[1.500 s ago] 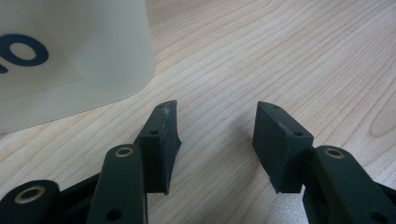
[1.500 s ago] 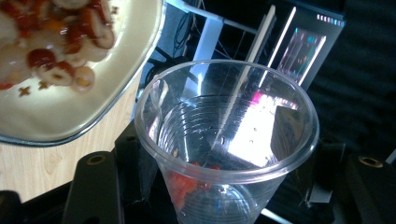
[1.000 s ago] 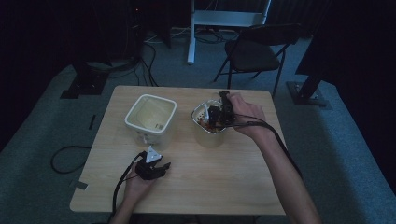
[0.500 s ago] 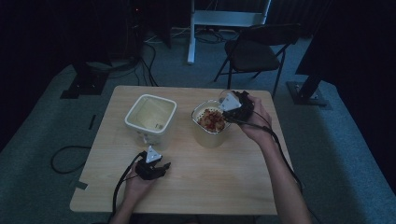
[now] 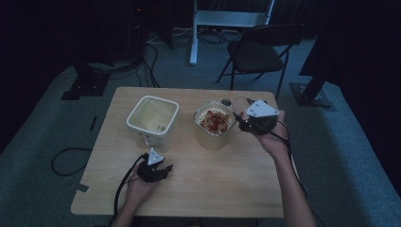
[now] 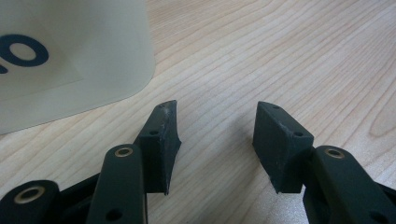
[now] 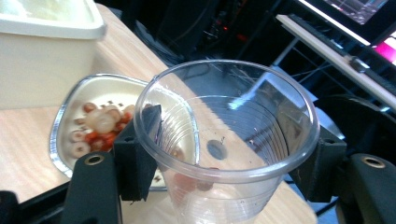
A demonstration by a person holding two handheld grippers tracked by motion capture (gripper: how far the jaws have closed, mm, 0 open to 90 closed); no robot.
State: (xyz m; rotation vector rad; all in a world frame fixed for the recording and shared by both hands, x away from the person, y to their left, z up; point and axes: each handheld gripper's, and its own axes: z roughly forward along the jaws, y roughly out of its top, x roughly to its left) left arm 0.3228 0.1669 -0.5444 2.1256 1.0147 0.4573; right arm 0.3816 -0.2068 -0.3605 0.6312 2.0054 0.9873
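My right gripper [image 5: 246, 122] is shut on a clear plastic cup [image 7: 224, 140], its pads [image 7: 140, 154] pressing the cup's sides just under the rim. A few reddish pieces lie in the cup's bottom. It hangs just right of a cream bowl [image 5: 215, 124] holding red and pale cereal pieces [image 7: 100, 126]. A square cream container [image 5: 152, 116] stands left of the bowl. Near the table's front, my left gripper [image 5: 156, 172] rests open on the wood with nothing between its jaws [image 6: 215, 126]. The container's wall [image 6: 70, 56] is close ahead on its left.
The wooden table [image 5: 227, 189] has bare surface at front and right. A small dark round thing [image 5: 226, 101] lies behind the bowl. A folding chair [image 5: 257, 52] stands beyond the far edge. Cables [image 5: 66, 161] lie on the floor at the left.
My right gripper has carried the cup from over the bowl to the right, off its rim. The left gripper has stayed where it was.
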